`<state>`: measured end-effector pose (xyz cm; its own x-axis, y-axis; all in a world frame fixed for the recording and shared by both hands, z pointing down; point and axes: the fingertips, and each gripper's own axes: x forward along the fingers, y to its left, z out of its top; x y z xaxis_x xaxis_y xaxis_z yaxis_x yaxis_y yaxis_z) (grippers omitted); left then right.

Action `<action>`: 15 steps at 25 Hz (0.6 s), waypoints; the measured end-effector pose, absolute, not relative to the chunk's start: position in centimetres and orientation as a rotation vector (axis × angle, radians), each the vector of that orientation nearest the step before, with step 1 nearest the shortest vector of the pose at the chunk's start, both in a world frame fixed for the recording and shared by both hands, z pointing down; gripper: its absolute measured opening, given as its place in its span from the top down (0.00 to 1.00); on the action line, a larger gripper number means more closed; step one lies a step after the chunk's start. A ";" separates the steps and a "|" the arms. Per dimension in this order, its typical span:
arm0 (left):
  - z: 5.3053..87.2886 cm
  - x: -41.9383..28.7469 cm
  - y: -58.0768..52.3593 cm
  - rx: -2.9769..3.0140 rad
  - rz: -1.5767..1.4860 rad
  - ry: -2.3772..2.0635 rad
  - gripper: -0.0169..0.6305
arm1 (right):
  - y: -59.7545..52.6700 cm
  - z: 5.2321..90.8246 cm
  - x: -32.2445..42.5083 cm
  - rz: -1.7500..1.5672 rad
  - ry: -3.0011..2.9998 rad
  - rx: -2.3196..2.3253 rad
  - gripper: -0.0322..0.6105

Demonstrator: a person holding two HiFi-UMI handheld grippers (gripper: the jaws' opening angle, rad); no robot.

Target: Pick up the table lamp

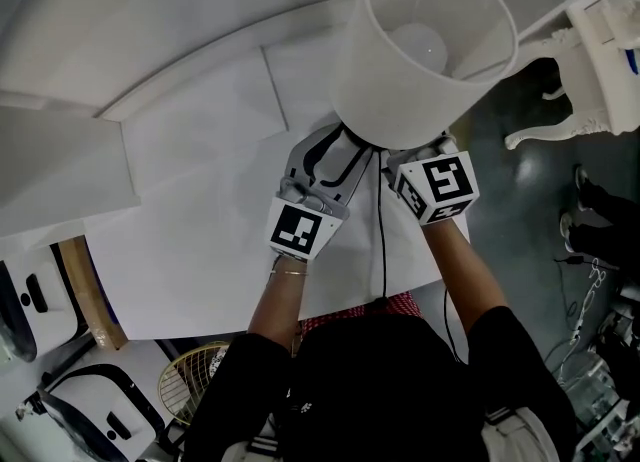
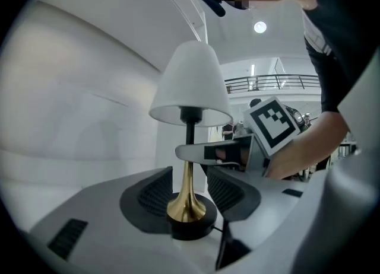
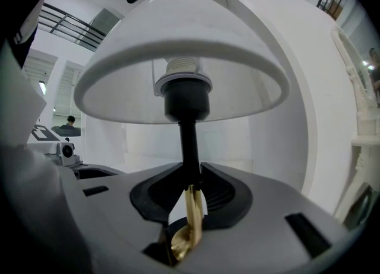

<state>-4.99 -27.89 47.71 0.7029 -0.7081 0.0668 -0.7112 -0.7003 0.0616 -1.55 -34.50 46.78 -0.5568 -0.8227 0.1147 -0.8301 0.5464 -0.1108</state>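
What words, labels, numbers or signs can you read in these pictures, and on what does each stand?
No words or numbers are readable anywhere.
Left gripper's cube: square black-and-white marker, no letters.
Right gripper's cube: the same kind.
Table lamp: no label visible.

Glossy brass lamp stem [image 2: 187, 185] — matt shade [image 2: 190, 83]

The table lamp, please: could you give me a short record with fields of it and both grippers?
table lamp: upright, white shade, brass stem, black base on white table
right gripper: shut on the stem
left gripper: open, jaws either side of the brass foot, not pressing
status: lamp apparently not yet lifted
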 end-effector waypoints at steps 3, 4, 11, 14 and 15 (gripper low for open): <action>48.0 -4.8 -28.3 2.818 0.060 -1.170 0.69 | -34.5 46.7 -1.5 0.230 -2.717 1.454 0.82; 48.2 -4.7 -28.3 2.822 0.067 -1.162 0.69 | -34.5 46.7 -1.5 0.230 -2.719 1.453 0.82; 50.4 -3.4 -28.8 2.849 0.176 -1.084 0.68 | -34.5 46.8 -1.6 0.229 -2.724 1.442 0.82; 50.7 -2.9 -29.2 2.846 0.171 -1.065 0.68 | -34.5 46.8 -1.6 0.226 -2.723 1.437 0.82; 50.7 -2.8 -29.3 2.846 0.162 -1.060 0.68 | -34.5 46.7 -1.6 0.226 -2.724 1.436 0.82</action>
